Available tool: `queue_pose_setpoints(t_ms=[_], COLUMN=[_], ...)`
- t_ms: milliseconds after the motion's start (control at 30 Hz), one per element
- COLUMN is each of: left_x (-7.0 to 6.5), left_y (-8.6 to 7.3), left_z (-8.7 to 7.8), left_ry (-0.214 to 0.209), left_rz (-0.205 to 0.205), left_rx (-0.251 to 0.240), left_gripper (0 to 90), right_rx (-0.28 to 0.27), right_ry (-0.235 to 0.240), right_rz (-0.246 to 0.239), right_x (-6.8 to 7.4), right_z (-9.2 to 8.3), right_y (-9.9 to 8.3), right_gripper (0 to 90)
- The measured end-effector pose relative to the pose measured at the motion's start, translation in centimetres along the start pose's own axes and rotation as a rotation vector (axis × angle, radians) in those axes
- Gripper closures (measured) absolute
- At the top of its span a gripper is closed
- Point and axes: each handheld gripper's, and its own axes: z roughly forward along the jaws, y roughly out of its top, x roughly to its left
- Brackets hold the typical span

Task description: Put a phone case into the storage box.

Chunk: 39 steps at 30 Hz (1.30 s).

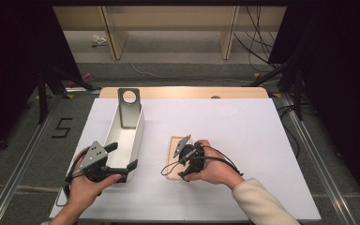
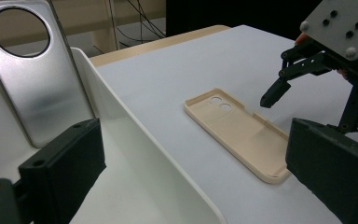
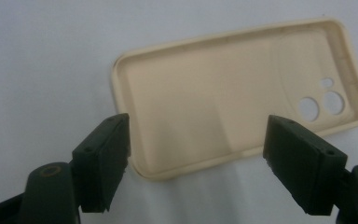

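Note:
A beige phone case (image 1: pixel 174 146) lies hollow side up on the white table, its camera holes toward the far end. My right gripper (image 1: pixel 180 164) hovers just above it, open, and the case (image 3: pixel 223 98) shows beyond and between the jaws with no pad pressing on it. One finger (image 2: pixel 274 93) of that gripper hangs over the case (image 2: pixel 237 128). My left gripper (image 1: pixel 122 155) is open at the near end of a long white box (image 1: pixel 138 131), one jaw inside and one outside its right wall (image 2: pixel 135 154). A silver plate (image 1: pixel 129 110) with a round hole leans inside the box's far end.
The white table top (image 1: pixel 243 140) stretches wide to the right and far side, with a wooden edge (image 1: pixel 183 92) at the back. Dark stands and cables lie on the floor beyond. A "5" mark (image 1: pixel 62 127) is on the floor at the left.

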Motion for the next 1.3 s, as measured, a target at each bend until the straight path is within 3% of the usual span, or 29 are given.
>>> queue_pose_setpoints(t_ms=[200, 533, 1133, 1300], left_x=[-0.1, 0.0, -0.1, -0.1], left_y=[0.1, 0.0, 0.0, 0.0], left_z=[0.0, 0.0, 0.1, 0.1], left_ry=[-0.002, -0.005, -0.008, -0.009], left_rz=[0.004, 0.005, 0.005, 0.006], left_rx=[-0.004, -0.003, -0.002, -0.002], left_gripper=[4.0, 4.0, 4.2, 4.3], right_rx=[0.041, 0.089, 0.143, 0.158], right_ry=[-0.001, 0.004, 0.01, 0.018], right_rz=[-0.058, -0.106, -0.116, -0.143], right_x=[0.7, 1.3, 1.4, 1.5], right_z=[0.7, 1.6, 2.2, 2.2], right_y=[0.5, 1.0, 1.6, 1.9], right_gripper=[24.9, 26.9, 34.9, 38.5])
